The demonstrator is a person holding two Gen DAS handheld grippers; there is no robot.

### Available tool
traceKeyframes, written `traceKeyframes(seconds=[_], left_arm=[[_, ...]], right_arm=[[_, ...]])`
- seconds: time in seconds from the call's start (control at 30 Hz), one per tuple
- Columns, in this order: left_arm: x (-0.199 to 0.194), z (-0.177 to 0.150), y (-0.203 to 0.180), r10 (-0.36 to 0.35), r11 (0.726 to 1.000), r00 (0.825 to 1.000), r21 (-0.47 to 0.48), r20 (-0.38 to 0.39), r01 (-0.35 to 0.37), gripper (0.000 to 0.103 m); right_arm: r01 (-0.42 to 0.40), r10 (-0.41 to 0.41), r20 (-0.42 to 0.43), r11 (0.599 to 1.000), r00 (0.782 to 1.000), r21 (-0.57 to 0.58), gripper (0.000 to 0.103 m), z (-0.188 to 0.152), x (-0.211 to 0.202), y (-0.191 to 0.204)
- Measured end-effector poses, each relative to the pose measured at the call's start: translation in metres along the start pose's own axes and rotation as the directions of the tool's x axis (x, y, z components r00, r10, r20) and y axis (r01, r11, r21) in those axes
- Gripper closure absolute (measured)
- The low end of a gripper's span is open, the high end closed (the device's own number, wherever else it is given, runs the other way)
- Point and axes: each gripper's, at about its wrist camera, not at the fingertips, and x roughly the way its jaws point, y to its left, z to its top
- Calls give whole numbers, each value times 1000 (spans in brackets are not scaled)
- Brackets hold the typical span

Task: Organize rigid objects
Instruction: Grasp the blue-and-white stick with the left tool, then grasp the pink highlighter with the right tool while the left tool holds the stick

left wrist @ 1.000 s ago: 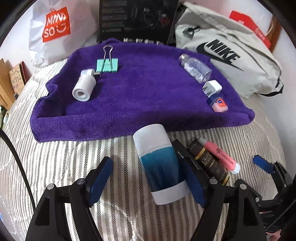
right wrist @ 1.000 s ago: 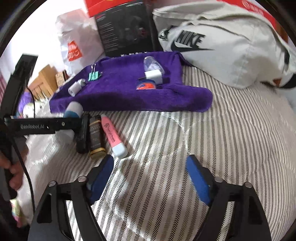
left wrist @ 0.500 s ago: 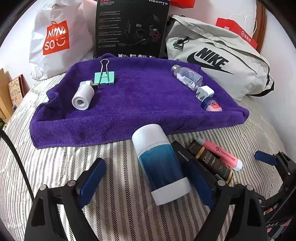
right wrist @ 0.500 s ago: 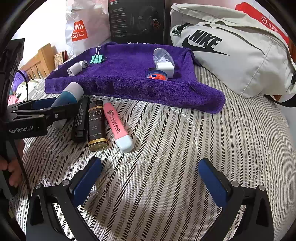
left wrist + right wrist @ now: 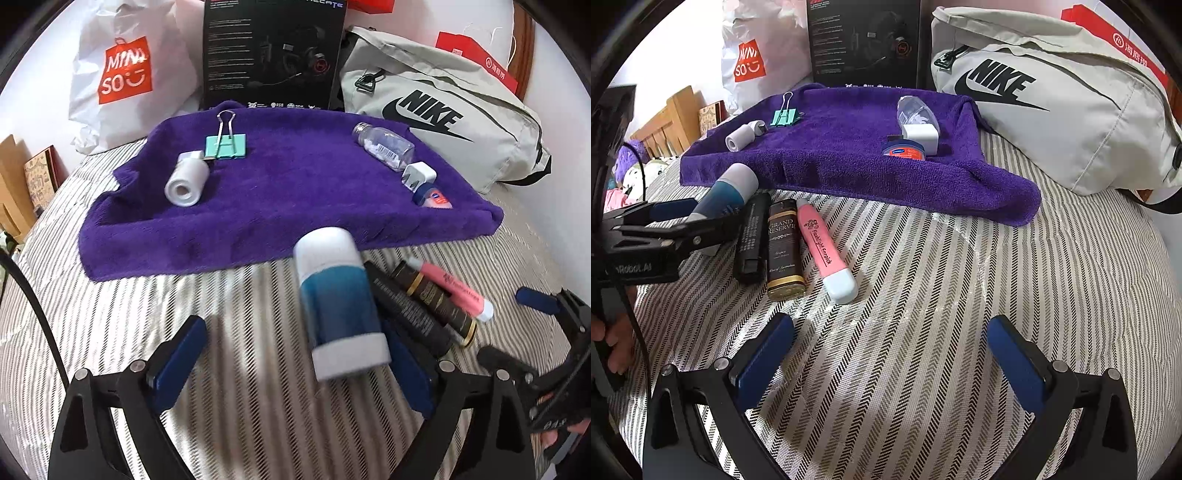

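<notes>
A blue and white tube (image 5: 338, 302) lies on the striped bed beside a black stick (image 5: 406, 308), a brown Grand Reserve bottle (image 5: 436, 301) and a pink flashlight (image 5: 452, 286). My left gripper (image 5: 295, 360) is open around the tube, whose right side rests by the right finger. On the purple towel (image 5: 280, 192) lie a white roll (image 5: 184, 181), a green binder clip (image 5: 225, 142), a clear bottle (image 5: 384, 147), a white charger (image 5: 419, 175) and a round tin (image 5: 434, 195). My right gripper (image 5: 892, 360) is open and empty over bare bedding, right of the pink flashlight (image 5: 823, 249).
A Nike bag (image 5: 443, 114), a black box (image 5: 273, 55) and a Miniso bag (image 5: 125, 70) stand behind the towel. Wooden items (image 5: 18, 192) lie at the far left edge. The left gripper (image 5: 670, 227) shows at the left of the right wrist view.
The left gripper has backed away and shifted left, so the tube now sits toward its right finger. The right gripper has turned left and its jaws have opened wider.
</notes>
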Motion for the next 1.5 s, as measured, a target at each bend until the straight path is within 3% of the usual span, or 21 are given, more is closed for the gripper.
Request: traceKeyframes(seconds=[0.17,0.3,0.47,0.5,0.73,0.83,0.93,1.0,1.13,1.33,1.4,1.5], left_arm=[[0,6,7,-11,999,1000,-40,-20,11,21],[6,12,-2,21,1000,999,6,-39,-21,30],[8,18,-16,26,998,997,54,-70,-22,58],[9,19,-19,21,998,997,65,-76,-16,68],[8,18,-20,3,998,994,59,-110,4,69],[6,16,-15,-12,999,993,34,-113,16,69],[6,18,-16,-10,999,993,31,-120,14,68],[6,18,-17,-3,999,992,39,-124,8,68],[5,20,-13,-23,1000,992,16,-126,25,68],[4,22,-7,-57,998,990,-20,-132,55,68],[4,22,-8,-55,998,990,-21,-131,53,68],[3,21,-8,-57,998,990,-17,-129,55,68]], right_arm=[[-1,1,0,1000,1000,0,0,0,0,0],[-1,1,0,1000,1000,0,0,0,0,0],[0,0,0,1000,1000,-1,0,0,0,0],[0,0,0,1000,1000,0,0,0,0,0],[-20,20,5,1000,1000,-5,0,0,-1,0],[-39,40,10,998,999,-46,10,4,-4,-1],[-52,54,10,991,998,-121,11,17,-5,1],[-42,45,13,984,999,-174,16,26,-3,5],[-44,38,-28,956,999,-289,35,39,8,14],[-67,59,-32,920,998,-387,43,51,17,31],[-86,77,-38,913,996,-398,50,56,21,35],[-206,184,-95,911,978,-356,85,64,27,36]])
